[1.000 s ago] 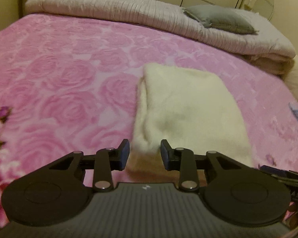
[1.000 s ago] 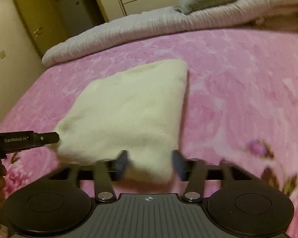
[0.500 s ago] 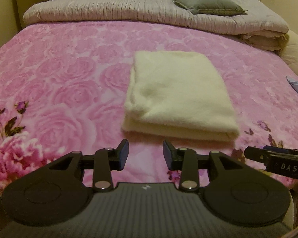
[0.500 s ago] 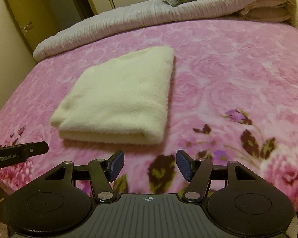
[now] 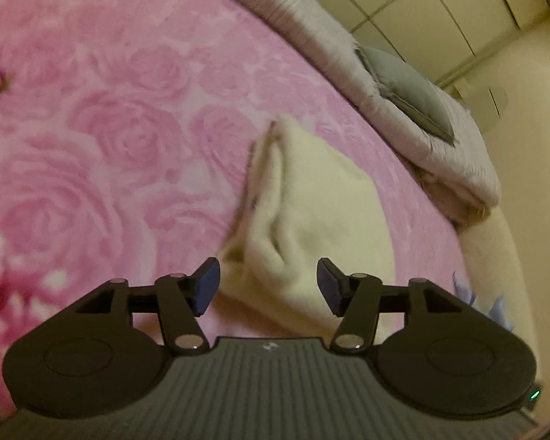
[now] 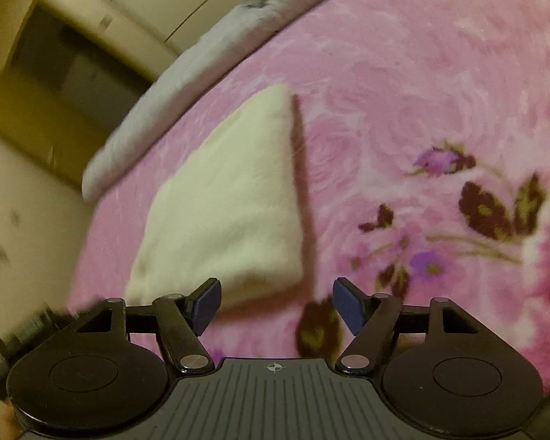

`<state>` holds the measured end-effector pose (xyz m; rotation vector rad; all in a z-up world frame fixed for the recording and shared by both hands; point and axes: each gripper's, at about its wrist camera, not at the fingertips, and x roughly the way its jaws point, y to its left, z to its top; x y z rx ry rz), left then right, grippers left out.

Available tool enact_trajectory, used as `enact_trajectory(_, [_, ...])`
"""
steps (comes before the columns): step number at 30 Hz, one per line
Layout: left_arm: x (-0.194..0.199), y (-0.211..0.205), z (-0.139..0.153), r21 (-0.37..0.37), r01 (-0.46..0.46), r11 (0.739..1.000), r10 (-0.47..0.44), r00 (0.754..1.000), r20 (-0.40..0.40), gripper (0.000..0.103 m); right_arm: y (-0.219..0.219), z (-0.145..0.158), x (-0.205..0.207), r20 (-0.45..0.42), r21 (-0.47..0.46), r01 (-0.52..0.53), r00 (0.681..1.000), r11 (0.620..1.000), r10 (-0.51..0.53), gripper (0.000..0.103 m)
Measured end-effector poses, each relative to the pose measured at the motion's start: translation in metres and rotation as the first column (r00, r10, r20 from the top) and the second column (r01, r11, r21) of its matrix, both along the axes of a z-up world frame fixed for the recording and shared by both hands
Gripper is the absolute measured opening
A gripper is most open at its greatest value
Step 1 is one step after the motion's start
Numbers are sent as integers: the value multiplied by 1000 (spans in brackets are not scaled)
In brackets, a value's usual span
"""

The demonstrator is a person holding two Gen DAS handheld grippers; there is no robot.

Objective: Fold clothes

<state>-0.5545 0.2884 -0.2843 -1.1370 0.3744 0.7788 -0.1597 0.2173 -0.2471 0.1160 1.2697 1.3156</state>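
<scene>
So we've got the cream fleece garment (image 5: 311, 220), already folded into a thick rectangle, lying mid-bed on the pink rose-print blanket (image 5: 110, 128). Left gripper (image 5: 267, 286) and right gripper (image 6: 277, 306) have both just been opening and hold nothing. Next, probably another fold, gripping its near corners.

Home bedroom: bed under pink rose blanket (image 5: 128, 128), rolled quilt (image 5: 440, 139), grey pillow (image 5: 407, 88), cream wardrobe doors (image 5: 440, 3).

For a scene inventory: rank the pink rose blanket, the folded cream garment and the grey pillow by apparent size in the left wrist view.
1. Pink rose blanket, largest.
2. Folded cream garment.
3. Grey pillow, smallest, though it lies farther away, so its true size against the garment is unsure.
</scene>
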Motion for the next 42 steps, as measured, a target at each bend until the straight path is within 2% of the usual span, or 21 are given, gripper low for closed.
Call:
enact_trajectory(3, [11,25,-21,-49,14,999,-12,999,35,54,22,-16,10,-100,0,41,994,999,-41,74])
enact_trajectory(5, [18,37,-35,-73,28,997,-23,997,71,58,38,-28,12,-151,-13,46,987,999,-47,74])
enact_trajectory(6, [20,41,-40,-79,25,997,-18,995,96,64,45,-34,13,-183,-8,48,982,999,-49,74])
enact_trajectory(8, [25,48,-49,-84,26,996,-15,991,134,65,57,-44,14,-241,8,56,969,998,-53,75])
enact_trajectory(10, [29,51,-49,-56,49,997,-41,991,125,57,67,-45,13,-237,0,42,971,999,-41,75])
enact_trajectory(13, [26,49,-46,-23,67,998,-63,990,126,42,77,-43,16,-220,-26,3,975,1000,-9,57])
enact_trajectory(14, [25,47,-44,-12,70,997,-68,990,126,40,74,-44,19,-238,-22,-6,971,1000,1,50])
enact_trajectory(16, [24,37,-38,11,74,997,-75,991,114,36,67,-44,23,-275,-14,-21,961,1000,16,45])
enact_trajectory(19, [17,18,-30,10,74,997,-74,990,117,35,57,-39,24,-278,-22,-43,960,999,35,44])
enact_trajectory(24, [-11,-50,-23,-11,112,994,-109,985,132,34,13,-33,27,-308,-43,-116,947,992,97,44])
enact_trajectory(27, [-24,-88,-27,-32,149,988,-145,984,103,34,-23,-33,28,-318,-64,-155,939,986,127,46])
enact_trajectory(30, [-33,-96,-17,-27,152,988,-149,984,93,33,-51,-33,30,-312,-92,-170,941,981,134,53])
enact_trajectory(32, [-34,-86,1,20,136,990,-137,987,83,32,-52,-23,37,-272,-84,-171,952,982,142,56])
enact_trajectory(33, [-32,-79,11,64,134,989,-138,988,68,32,-50,-14,40,-218,-77,-171,964,982,151,56])
enact_trajectory(35, [-23,-65,30,145,143,979,-150,988,35,32,-45,10,44,-27,-46,-162,987,986,161,56])
enact_trajectory(36, [-13,-59,37,175,171,970,-176,984,12,32,-41,22,43,86,-15,-171,981,985,171,56])
enact_trajectory(37, [-4,-52,43,203,199,959,-201,980,-11,32,-37,34,42,200,18,-186,963,982,178,56])
enact_trajectory(38, [7,-47,46,225,228,947,-227,973,-32,30,-35,41,38,283,48,-220,938,974,198,47])
enact_trajectory(39, [20,-43,46,237,265,934,-260,964,-55,23,-30,46,33,353,71,-282,904,957,241,39])
enact_trajectory(40, [36,-39,44,245,310,919,-299,951,-83,16,-23,48,26,398,83,-361,866,929,301,27])
enact_trajectory(42, [64,-32,34,246,377,893,-349,925,-152,15,-5,40,16,422,93,-483,811,870,406,20])
